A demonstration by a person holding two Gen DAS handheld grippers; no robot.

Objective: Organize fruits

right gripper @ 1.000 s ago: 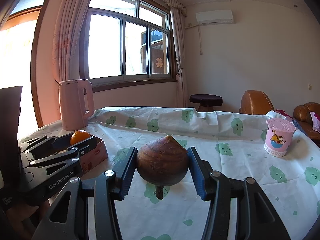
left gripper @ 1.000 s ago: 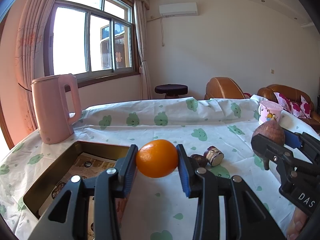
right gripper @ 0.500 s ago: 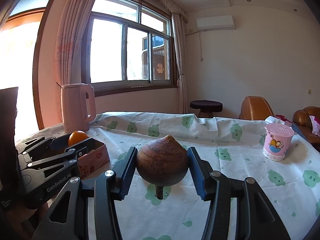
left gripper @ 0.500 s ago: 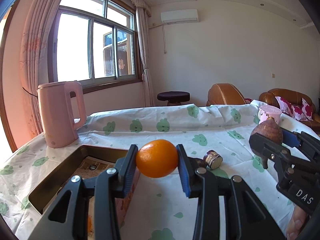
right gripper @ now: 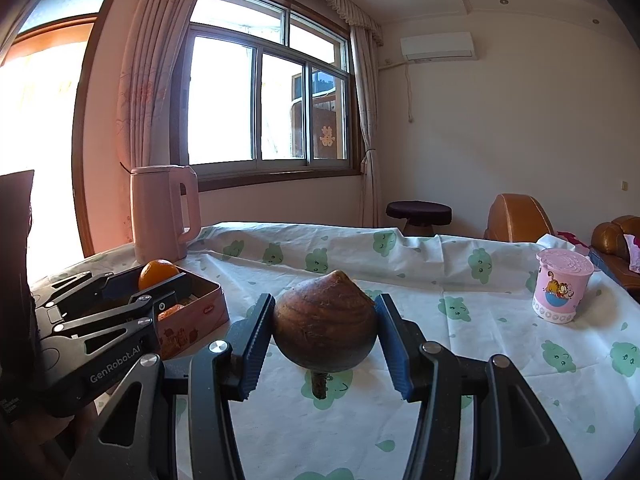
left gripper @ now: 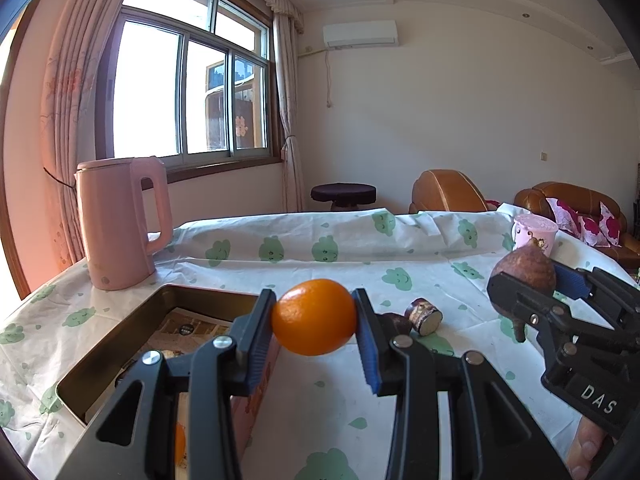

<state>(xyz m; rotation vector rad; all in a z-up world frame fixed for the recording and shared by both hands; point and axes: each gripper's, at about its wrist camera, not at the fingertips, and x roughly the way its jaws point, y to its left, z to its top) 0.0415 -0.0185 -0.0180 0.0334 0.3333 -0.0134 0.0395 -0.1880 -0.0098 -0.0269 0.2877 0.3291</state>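
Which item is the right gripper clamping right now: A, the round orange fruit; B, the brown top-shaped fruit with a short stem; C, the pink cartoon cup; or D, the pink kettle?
B: the right gripper has both blue pads pressed on the brown top-shaped fruit, held above the tablecloth.

Pink kettle [left gripper: 116,224] and pink cup [right gripper: 563,291] on tablecloth [right gripper: 460,276]

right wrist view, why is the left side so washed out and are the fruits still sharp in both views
Right wrist view: sunlight through the window blows out the far left and tints the wall pinkish; the brown fruit in the right gripper stays sharp. Left wrist view: window panes overexposed, orange in the left gripper crisp; fisheye bends the curtain and frame edges in both.
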